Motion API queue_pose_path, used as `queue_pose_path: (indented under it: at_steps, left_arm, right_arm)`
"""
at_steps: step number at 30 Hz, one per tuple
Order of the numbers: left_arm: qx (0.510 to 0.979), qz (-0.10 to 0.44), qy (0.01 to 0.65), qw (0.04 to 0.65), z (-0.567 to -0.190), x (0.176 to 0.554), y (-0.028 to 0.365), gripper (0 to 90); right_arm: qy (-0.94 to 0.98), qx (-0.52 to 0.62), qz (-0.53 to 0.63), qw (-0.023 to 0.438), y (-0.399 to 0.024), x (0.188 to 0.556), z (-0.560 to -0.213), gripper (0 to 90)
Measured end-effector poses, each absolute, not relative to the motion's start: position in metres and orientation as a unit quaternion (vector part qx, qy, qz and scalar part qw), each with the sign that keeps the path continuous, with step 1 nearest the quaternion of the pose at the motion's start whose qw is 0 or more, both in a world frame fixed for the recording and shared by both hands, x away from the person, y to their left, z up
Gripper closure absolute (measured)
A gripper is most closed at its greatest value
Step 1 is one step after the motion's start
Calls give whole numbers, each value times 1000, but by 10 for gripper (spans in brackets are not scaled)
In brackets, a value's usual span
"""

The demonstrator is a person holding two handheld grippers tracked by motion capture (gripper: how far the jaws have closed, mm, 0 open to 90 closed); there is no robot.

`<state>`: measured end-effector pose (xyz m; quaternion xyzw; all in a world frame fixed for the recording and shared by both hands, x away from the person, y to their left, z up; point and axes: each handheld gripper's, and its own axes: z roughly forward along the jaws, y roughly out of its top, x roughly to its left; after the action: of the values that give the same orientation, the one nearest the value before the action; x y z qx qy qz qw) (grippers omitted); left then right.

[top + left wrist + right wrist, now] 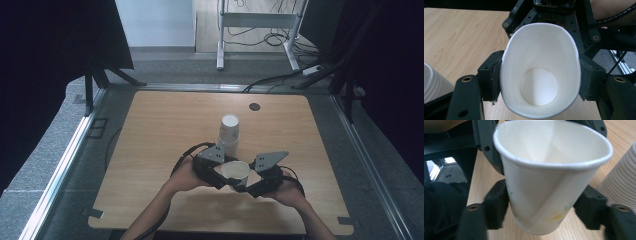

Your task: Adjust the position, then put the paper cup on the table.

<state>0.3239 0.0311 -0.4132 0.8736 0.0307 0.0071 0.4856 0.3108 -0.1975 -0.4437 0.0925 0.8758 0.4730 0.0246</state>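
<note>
Both of your grippers meet at one paper cup [236, 172], held above the desk [150, 150] in front of the cup stack [229, 131]. Your left gripper [540, 75] has its jaws clamped on the cup, squashing its rim oval; your right gripper [544, 207] has jaws flanking the cup, and I cannot tell whether they press. Lighten the left grip and let one gripper carry.

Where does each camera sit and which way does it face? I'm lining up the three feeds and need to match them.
High view: above the person's side, looking forward and down on the table; forearms, left gripper and right gripper enter from below.
Left gripper view: rides the left gripper, looking into the paper cup squeezed between its jaws.
Right gripper view: rides the right gripper, facing the cup's side.
All three share that cup and the cup stack.
</note>
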Motion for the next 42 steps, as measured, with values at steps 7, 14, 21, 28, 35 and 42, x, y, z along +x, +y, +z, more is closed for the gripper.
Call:
queue_pose_path:
  at_steps: [7, 14, 21, 28, 35, 42]
  left_arm:
    - [876, 21, 39, 481, -409, 325, 36, 319]
    - [881, 37, 59, 469, -408, 325, 42, 320]
    - [888, 57, 83, 449, -408, 328, 48, 319]
    - [891, 76, 108, 434, -408, 329, 55, 316]
    - [891, 93, 131, 424, -408, 331, 68, 315]
    - [889, 106, 151, 420, -410, 335, 83, 313]
  right_arm:
    - [881, 104, 460, 39, -198, 312, -447, 165]
    - [885, 123, 446, 47, -201, 312, -449, 126]
    - [889, 143, 430, 59, -205, 312, -451, 67]
    - [890, 164, 420, 74, -212, 312, -452, 13]
    - [891, 176, 411, 83, -219, 312, -456, 4]
    - [887, 196, 408, 95, -231, 312, -462, 3]
